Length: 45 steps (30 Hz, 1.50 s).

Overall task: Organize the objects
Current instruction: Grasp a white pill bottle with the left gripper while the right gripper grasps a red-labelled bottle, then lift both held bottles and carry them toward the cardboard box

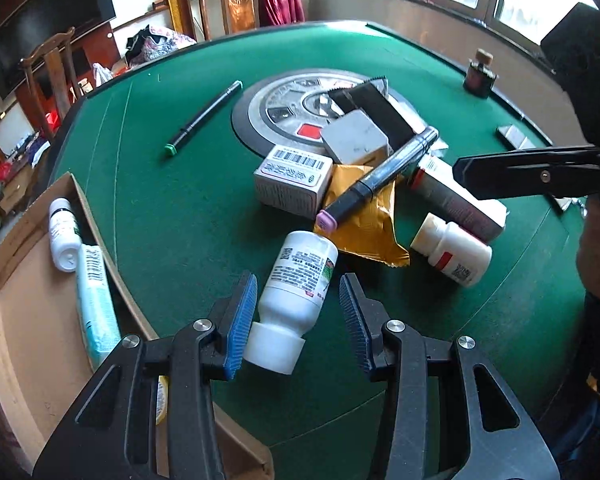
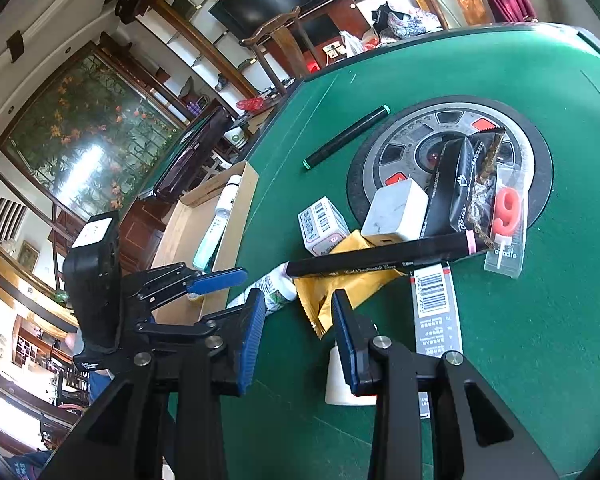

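Bottle, white w/ green label, lies on green bench betw left gripper jaws, spread apart, blue pad at its cap; cardboard box just left of bottle; right gripper jaws apart, holding nothing, near yellow packet

Green felt table: cardboard box, green-capped marker, white bottles, cartons.

Two fisheye views. The left wrist camera sits low and close over the green table, facing the far window. The right wrist camera, tilted, looks left across it. Both share the central pile and the cardboard box at the table's left.
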### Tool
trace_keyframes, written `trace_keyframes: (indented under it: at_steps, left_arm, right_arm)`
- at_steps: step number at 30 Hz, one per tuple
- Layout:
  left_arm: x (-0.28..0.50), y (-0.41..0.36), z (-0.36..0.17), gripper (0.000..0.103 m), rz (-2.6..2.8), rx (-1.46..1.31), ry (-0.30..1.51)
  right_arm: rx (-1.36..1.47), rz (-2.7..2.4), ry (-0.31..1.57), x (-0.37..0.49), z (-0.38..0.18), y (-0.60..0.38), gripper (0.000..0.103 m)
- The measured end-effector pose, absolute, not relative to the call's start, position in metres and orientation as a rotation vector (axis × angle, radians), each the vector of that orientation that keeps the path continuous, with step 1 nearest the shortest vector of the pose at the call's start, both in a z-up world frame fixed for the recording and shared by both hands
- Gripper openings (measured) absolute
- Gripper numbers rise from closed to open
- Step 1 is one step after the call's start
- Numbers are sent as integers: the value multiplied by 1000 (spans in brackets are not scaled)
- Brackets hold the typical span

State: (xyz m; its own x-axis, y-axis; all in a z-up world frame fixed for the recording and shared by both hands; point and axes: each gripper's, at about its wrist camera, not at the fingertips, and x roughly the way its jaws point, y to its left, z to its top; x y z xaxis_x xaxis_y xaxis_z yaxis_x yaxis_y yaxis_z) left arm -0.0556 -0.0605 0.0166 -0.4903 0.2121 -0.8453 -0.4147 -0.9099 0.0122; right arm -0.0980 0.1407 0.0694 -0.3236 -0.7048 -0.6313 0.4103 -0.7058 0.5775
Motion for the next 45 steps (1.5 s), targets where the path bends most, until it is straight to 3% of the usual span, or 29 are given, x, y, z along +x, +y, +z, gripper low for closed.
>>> trace_keyframes:
  at_steps: [13,32,34,45]
  left_arm:
    - [-75,-41,-8,43,2428,-1489,322]
    - [-71,-40,-9,38,2482,-1462,298]
    - [-71,-39,-9,34,2485,-1457,288]
    - [-70,-47,-1,34,2511,-1417,223]
  right_arm:
    - [1287,-2113,-265,-88,60,133,34]
    - [1445,-2141,1,-78,31,109,34]
    - [1445,-2143,8,-76,31,109,34]
    - [1354,-2166,-68,-73,48,114,34]
